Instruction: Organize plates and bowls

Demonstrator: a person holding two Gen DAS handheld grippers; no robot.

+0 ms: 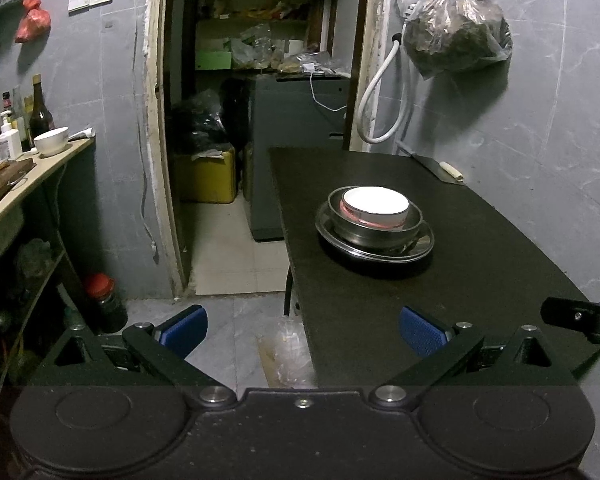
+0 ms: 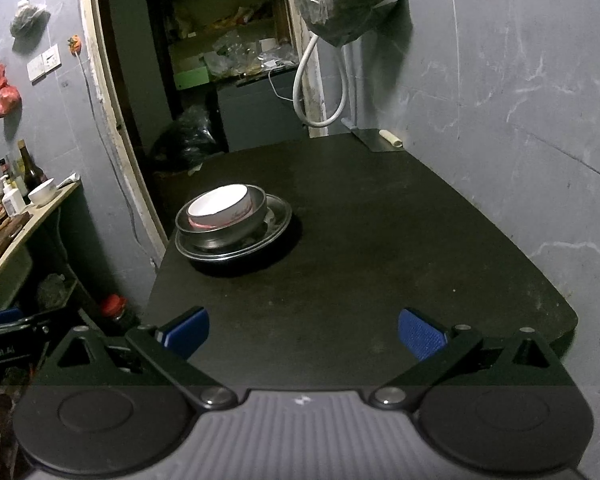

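Left tool, right tool spread, empty; white bowl nested in steel bowl on plate.

1. And there's the stack: a wide, shallow stainless-steel plate lies flat on the black desk, forming the base.
2. Sitting upright in that plate, a round stainless-steel bowl, its rim level and its wall catching a pink reflection.
3. Nested inside the steel bowl, a white ceramic bowl with a pink-patterned outer wall, upright, its rim rising above the steel one, the interior glaring bright white.
4. From the right wrist view, the same stack sits toward the desk's left edge: plate, steel bowl, white bowl.
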